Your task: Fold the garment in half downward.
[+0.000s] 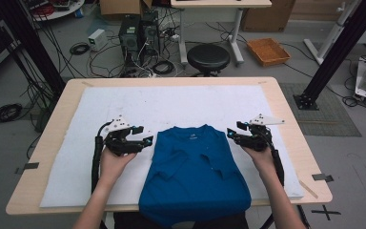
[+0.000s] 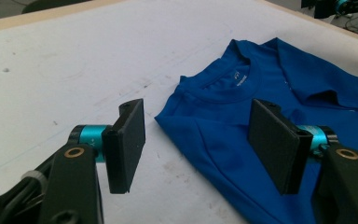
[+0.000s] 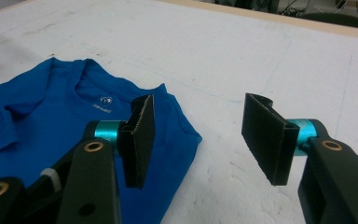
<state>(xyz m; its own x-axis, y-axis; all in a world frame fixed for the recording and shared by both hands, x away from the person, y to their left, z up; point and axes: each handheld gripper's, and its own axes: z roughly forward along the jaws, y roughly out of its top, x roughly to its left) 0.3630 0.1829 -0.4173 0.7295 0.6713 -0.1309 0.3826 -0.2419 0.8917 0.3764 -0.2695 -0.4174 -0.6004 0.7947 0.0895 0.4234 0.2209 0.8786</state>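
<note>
Shirt (image 1: 195,167): blue knit cloth, matt, soft creases. Mat (image 1: 171,102): white, matt, scuffed. Table (image 1: 293,129): pale wood edge. Gripper pads (image 2: 128,140): matt black.

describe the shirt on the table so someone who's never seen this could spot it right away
On the wooden table lies a white mat. Near its front edge, between the left gripper and the right gripper, lies a blue t-shirt, sleeves folded in, collar away from the person, hem hanging over the table's edge. It is the only coloured cloth there.

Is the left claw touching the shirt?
Apart. In the left gripper view the open left claw hovers over the shirt's shoulder edge, with white mat showing between its jaws.
</note>
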